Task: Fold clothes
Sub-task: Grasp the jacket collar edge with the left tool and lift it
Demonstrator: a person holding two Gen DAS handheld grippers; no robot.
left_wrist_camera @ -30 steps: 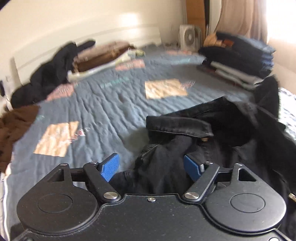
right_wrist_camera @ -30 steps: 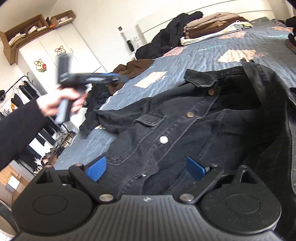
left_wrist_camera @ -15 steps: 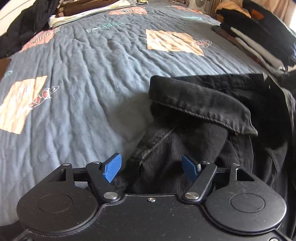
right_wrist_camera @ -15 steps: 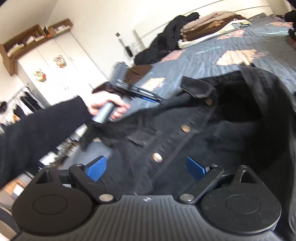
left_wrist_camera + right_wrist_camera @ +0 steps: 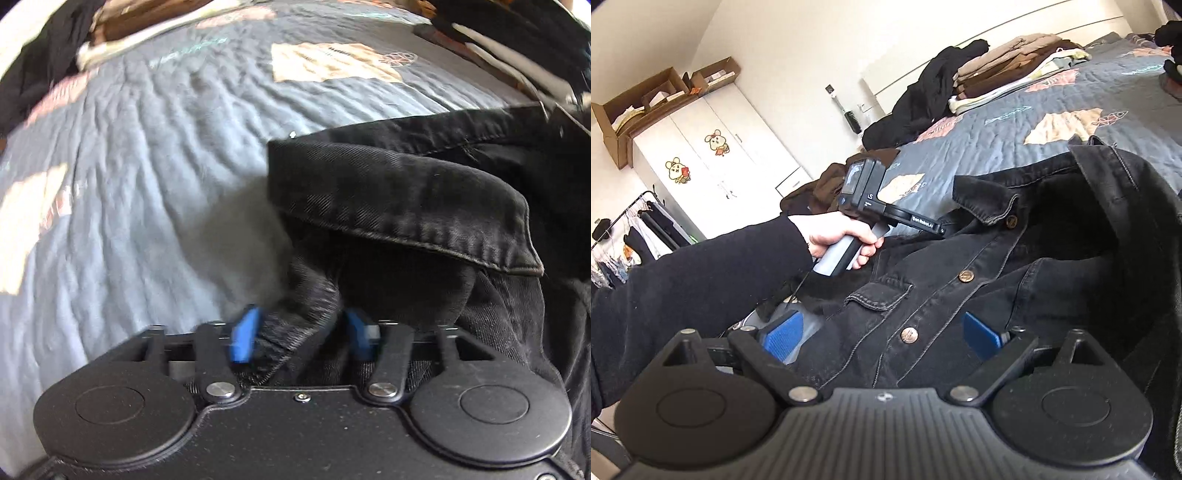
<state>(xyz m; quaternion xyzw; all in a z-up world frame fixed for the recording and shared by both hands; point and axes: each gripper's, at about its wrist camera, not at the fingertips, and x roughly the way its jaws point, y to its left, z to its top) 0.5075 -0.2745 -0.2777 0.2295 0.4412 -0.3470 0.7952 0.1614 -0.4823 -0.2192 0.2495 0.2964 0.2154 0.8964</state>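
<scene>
Pinching a bunched fold of the black denim jacket [image 5: 402, 192], your left gripper [image 5: 299, 334] has its blue pads [image 5: 243, 336] drawn in against the cloth from both sides, just below the jacket's turned-over collar flap [image 5: 424, 218]. That view is motion-blurred, so the exact seam in the pinch cannot be told.

Jacket position: spread on the grey-blue quilted bedspread [image 5: 155, 155] with orange patches, front side up. In the right wrist view, its copper snap buttons [image 5: 964, 275] run along the placket, and a flapped chest pocket [image 5: 882, 293] lies to their left.

Your right gripper [image 5: 886, 338] sits low over the jacket's [image 5: 979, 295] lower front, blue pads [image 5: 785, 336] spread wide on either side of the placket, gripping nothing. One button lies between them.

Your left hand [image 5: 838, 236], in a black sleeve [image 5: 694, 284], wraps the grey handle of the left gripper [image 5: 886, 214], which points at the collar area.

Surroundings, right wrist view:
- folded stack of beige and brown clothes [image 5: 1008, 70] at the far end of the bedspread [image 5: 1052, 103], beside a heap of black garments [image 5: 923, 99]
- crumpled brown garment [image 5: 831, 181] at the bed's edge
- white wardrobe [image 5: 713, 155] with cartoon mouse stickers, open cardboard boxes [image 5: 661, 96] on top
- clothes rail [image 5: 639, 229] with hanging items at far left
</scene>
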